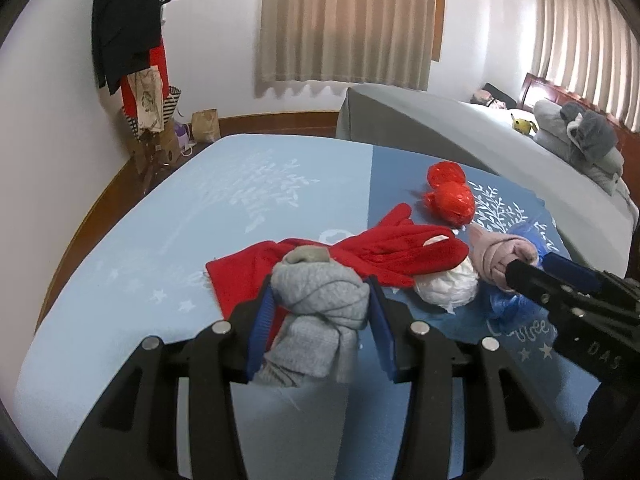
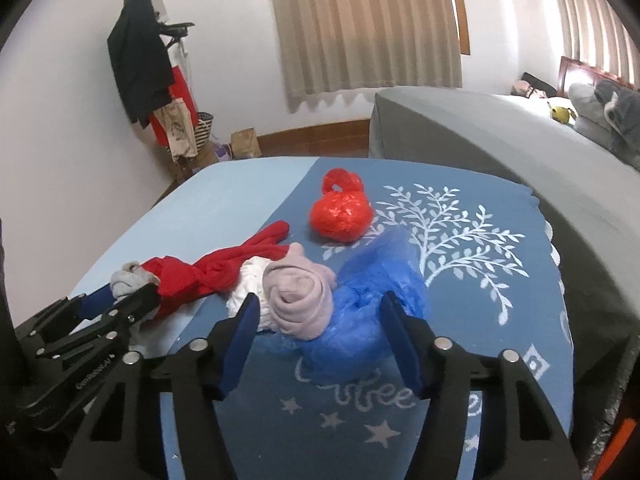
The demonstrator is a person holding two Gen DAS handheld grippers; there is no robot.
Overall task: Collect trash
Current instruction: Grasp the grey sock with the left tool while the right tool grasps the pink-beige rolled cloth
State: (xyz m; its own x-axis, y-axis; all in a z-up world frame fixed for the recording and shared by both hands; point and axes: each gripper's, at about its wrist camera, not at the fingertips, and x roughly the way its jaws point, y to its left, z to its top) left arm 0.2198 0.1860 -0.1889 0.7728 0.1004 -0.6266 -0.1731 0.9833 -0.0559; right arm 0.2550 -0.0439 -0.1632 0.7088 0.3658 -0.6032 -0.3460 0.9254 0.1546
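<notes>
A blue printed cloth (image 1: 160,240) covers the table. My left gripper (image 1: 320,312) is shut on a rolled grey sock (image 1: 320,296), held just above a red glove and red cloth (image 1: 380,252). In the right wrist view my right gripper (image 2: 320,320) stands open around a rolled pink sock (image 2: 298,300) and a crumpled blue plastic bag (image 2: 380,280). Its pads sit beside both without clearly pressing. A white crumpled wad (image 2: 248,280) lies against the pink sock. Farther back rests a knotted red plastic bag (image 2: 340,212).
A grey-covered bed (image 1: 480,132) with plush toys runs along the table's far right. A coat rack (image 1: 128,40) hung with clothes stands in the left corner, and a paper bag (image 1: 206,124) sits on the floor beside it. Beige curtains hang behind.
</notes>
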